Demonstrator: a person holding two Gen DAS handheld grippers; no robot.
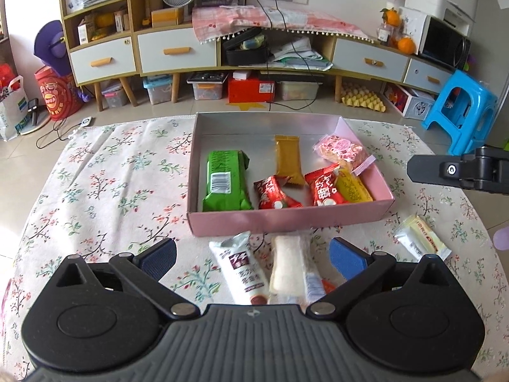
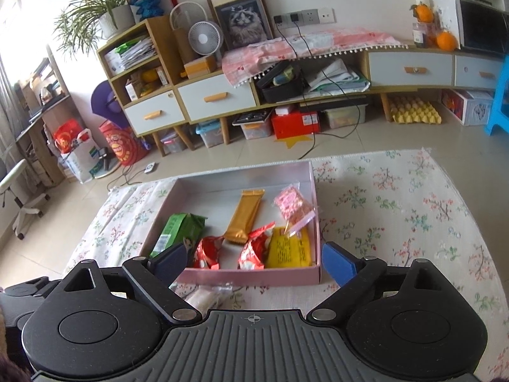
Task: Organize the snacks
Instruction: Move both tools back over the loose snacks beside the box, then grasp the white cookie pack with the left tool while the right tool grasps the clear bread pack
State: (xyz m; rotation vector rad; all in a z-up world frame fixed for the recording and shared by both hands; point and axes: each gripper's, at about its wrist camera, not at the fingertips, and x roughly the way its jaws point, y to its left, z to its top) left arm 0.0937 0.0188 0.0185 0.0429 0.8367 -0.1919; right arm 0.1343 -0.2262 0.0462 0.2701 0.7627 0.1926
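While the long wooden cabinet with white drawers fills the back of the room, a floral cloth covers the table in front of it, and on this cloth stands a shallow pink cardboard box. Inside the box lie a green foil packet at the left, an upright gold wrapper, two small red packets, a yellow packet and a pink clear bag in the far right corner. Just before the near wall of the box, a white sachet with dark print and a pale cake in a clear wrapper lie side by side on the cloth, and a cream wafer packet lies apart to the right. The left gripper hangs over the two packets with its blue pads spread wide, holding nothing. The right gripper is also wide open and empty, above the near edge of the box.
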